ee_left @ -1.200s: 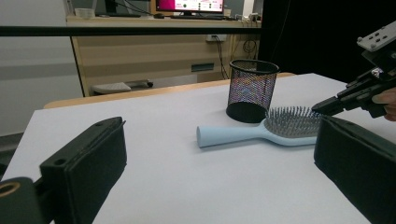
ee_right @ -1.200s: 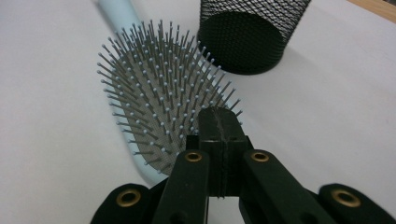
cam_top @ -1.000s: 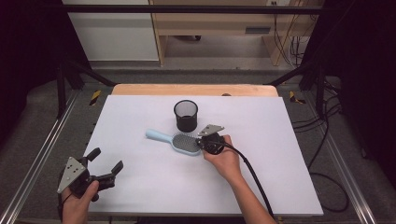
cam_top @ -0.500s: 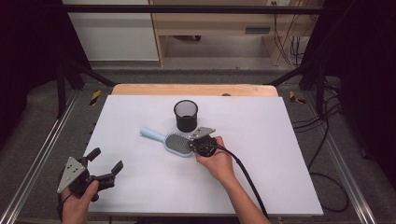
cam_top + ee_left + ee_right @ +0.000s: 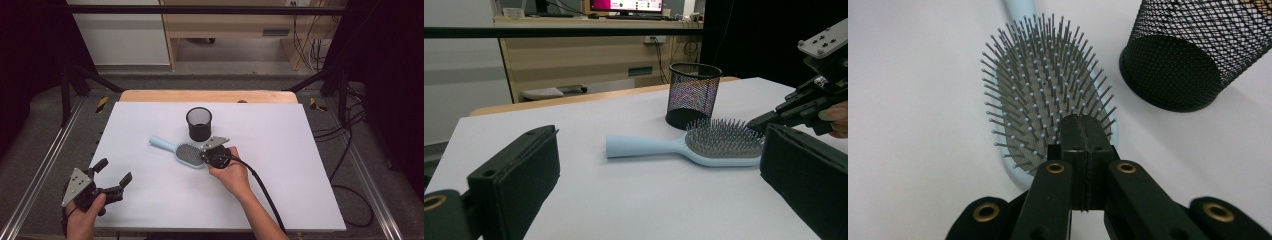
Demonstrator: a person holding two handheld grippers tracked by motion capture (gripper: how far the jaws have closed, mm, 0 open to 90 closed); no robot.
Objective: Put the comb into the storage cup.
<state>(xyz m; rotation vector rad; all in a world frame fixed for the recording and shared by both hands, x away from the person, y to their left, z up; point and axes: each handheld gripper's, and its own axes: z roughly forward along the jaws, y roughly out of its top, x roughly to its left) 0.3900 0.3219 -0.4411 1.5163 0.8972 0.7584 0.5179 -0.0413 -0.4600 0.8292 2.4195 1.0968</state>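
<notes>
A pale blue plastic hairbrush with grey bristles (image 5: 181, 152) is lying bristles-up on the white-covered desk (image 5: 280, 190), just in front of a black wire-mesh cup (image 5: 199, 123) and a little apart from it. In the high view its long axis is running from the handle at upper left to the oval head at lower right. The right gripper (image 5: 206, 156) is sitting at that head end, pointing along the brush toward the handle; in the right gripper view its jaws are pressed flat together, with nothing between them, their tip resting over the near rim of the bristle pad. The left gripper (image 5: 114, 176) is hovering well apart at the near left corner of the desk, its jaws spread wide and empty. The right hand is therefore the nearer one, and any grasp would probably call for parting those jaws first.
</notes>
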